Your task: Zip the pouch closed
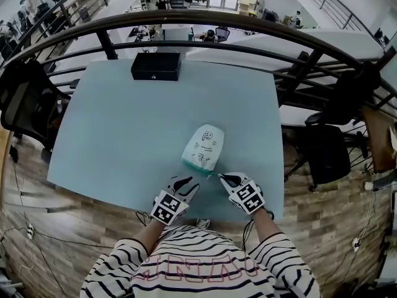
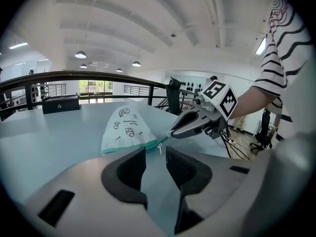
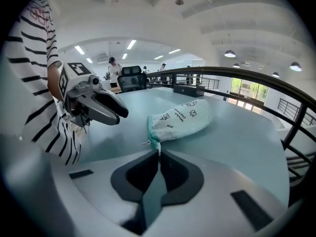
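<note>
1. Finding the pouch (image 1: 205, 146) lying flat on the pale counter (image 1: 124, 135), close to the near edge, rounded end pointing to 12 o'clock and teal zip (image 2: 146, 144) edge facing 6 o'clock.
2. Holding the left tool (image 2: 155, 163) at about 7 o'clock from the pouch, jaws standing moderately apart and gripping nothing, and aiming at the zip edge lying just beyond the tips.
3. Holding the right tool (image 3: 159, 158) at about 5 o'clock from the pouch, jaws pressing together on the small tab at the pouch's zip corner.
4. Showing a small pull (image 2: 159, 148) hanging at that same corner, between the tips of the two tools.
5. Angling both tools inward toward the zip edge, the left toward 1 o'clock and the right toward 11 o'clock.
6. Staying well apart from the black box (image 1: 156, 66) sitting at the counter's far edge, at about 11 o'clock from the pouch.
</note>
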